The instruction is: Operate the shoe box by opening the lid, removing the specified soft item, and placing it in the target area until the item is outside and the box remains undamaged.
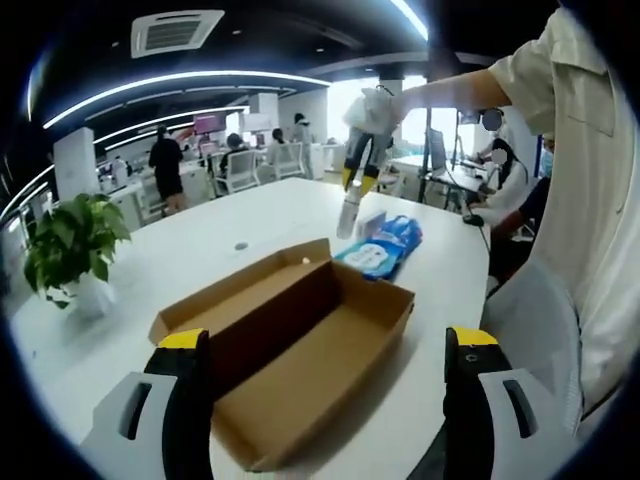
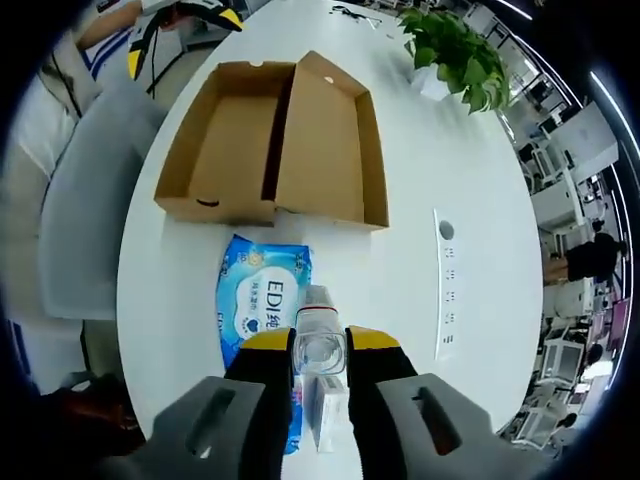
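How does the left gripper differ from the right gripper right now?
The left gripper has its jaws spread wide and holds nothing; the right gripper is shut on a small clear bottle. The left gripper sits low by the open cardboard box; the right gripper is raised above the blue wipes pack, with the bottle hanging clear of the table. Both have black jaws with yellow tips.
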